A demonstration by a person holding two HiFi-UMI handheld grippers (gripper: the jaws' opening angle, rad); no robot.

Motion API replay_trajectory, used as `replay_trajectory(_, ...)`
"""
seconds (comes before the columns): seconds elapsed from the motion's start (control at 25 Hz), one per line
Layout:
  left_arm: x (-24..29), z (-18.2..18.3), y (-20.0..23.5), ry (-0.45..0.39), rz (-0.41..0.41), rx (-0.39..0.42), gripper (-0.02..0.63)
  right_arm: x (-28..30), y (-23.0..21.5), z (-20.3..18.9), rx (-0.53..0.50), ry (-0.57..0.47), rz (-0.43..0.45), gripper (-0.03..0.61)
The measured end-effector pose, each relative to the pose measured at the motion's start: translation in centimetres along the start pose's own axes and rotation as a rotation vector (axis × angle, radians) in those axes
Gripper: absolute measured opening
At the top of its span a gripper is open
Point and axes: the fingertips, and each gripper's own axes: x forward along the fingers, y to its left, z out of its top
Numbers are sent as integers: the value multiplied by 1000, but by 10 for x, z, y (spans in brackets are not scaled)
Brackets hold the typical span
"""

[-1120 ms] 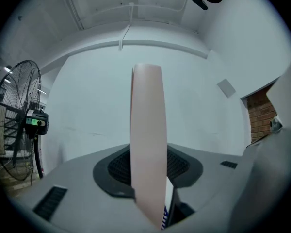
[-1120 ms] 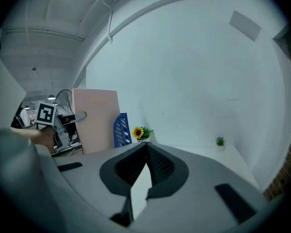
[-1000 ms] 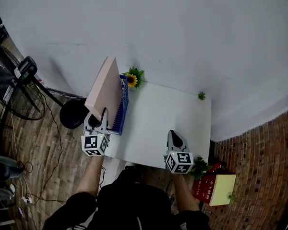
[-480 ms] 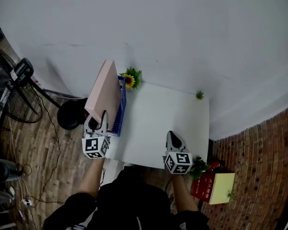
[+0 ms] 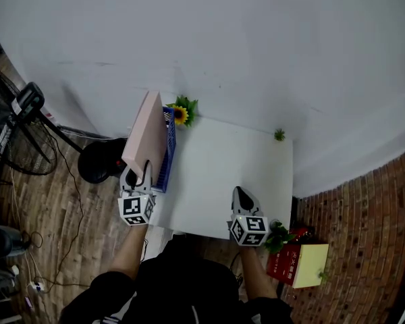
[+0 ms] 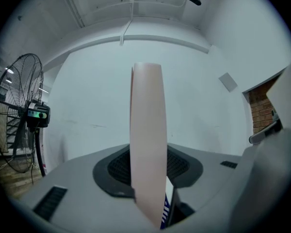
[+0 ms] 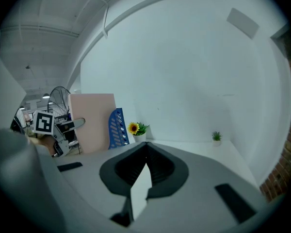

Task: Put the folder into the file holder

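Left gripper [image 5: 136, 175] clamps pink folder [image 5: 147, 137] upright. Folder is lower than a second ago, just at blue file holder [image 5: 167, 155] on left edge of desk [image 5: 223, 174]. Cannot tell if inside yet. Right gripper [image 5: 244, 198] closed, empty. Insertion likely starting.

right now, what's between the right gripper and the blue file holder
Only bare white table: the head view shows nothing on it between the right gripper and the file holder. The right gripper view agrees.
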Motion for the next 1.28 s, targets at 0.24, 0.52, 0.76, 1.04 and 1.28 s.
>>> replay_trajectory(0.24,-1,-17,-1,31,-3,7,178,1,-2,-4,9,8,3,7)
replay_trajectory(0.52,2,-35,0,79,-18,14,179,5,2,-6,24,13,13,8)
replay_trajectory(0.76,4,-50,1,118,-23,14,179,6,-2,-9,29,22,10,6)
replay_trajectory(1.04,4,-68,0,171,-27,18,184,5,-6,-12,34,29,8,8)
replay_trajectory(1.28,1,-78,1,195,-26,31,189,2,-9,-17,43,37,7,6)
